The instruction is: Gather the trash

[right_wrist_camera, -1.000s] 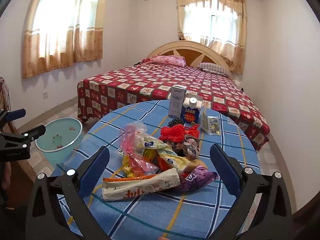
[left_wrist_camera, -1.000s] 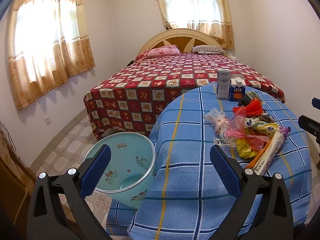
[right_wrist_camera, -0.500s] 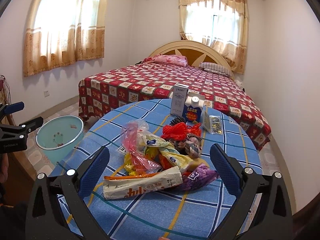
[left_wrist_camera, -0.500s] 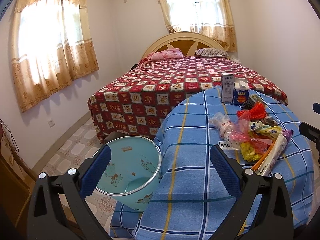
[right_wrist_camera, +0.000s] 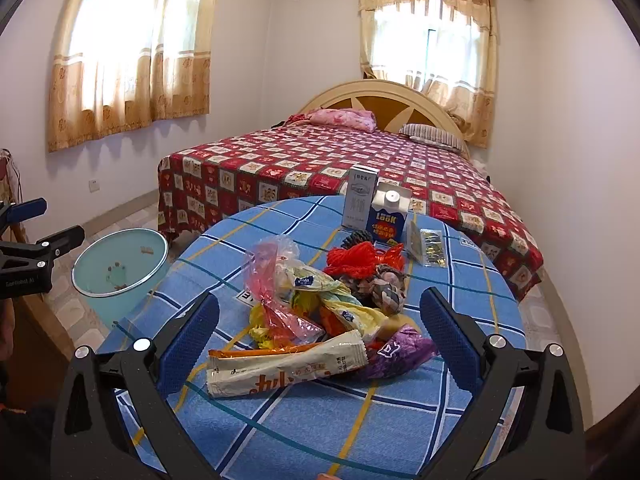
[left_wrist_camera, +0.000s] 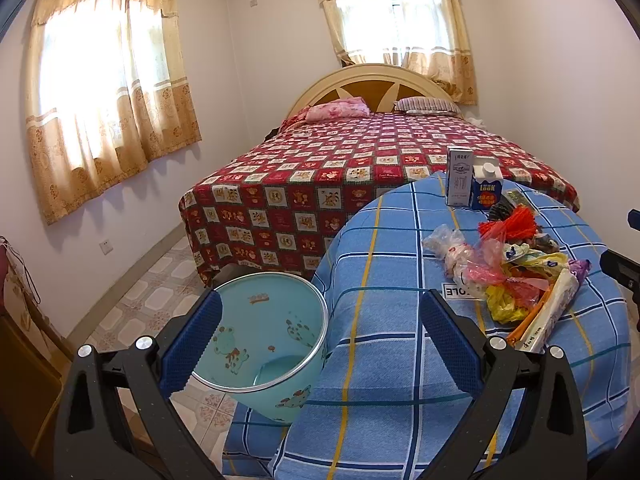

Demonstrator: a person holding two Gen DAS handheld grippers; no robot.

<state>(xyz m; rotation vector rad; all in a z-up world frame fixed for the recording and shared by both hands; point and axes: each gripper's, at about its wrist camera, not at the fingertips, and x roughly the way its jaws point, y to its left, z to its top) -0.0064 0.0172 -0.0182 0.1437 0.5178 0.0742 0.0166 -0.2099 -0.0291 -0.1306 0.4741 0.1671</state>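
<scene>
The bin [left_wrist_camera: 264,340] is being shown on the floor just beside the table's left edge, and the left gripper [left_wrist_camera: 320,344] is being held above that edge with its fingers spread wide — nothing is being held or touched by them. The table [right_wrist_camera: 280,420] is being covered by a blue checked cloth, and the trash is being kept in one heap [right_wrist_camera: 320,312] toward the middle, nearer the right side. The long white wrapper [right_wrist_camera: 286,366] is being presented at the heap's near edge, its long axis running left to right across the line of the right gripper [right_wrist_camera: 320,344], directly ahead of it. The right gripper is judged the nearer tool; its fingers are also being held spread wide, empty, touching nothing. Two cartons [right_wrist_camera: 376,206] are being left upright at the table's far edge — behind the heap.
</scene>
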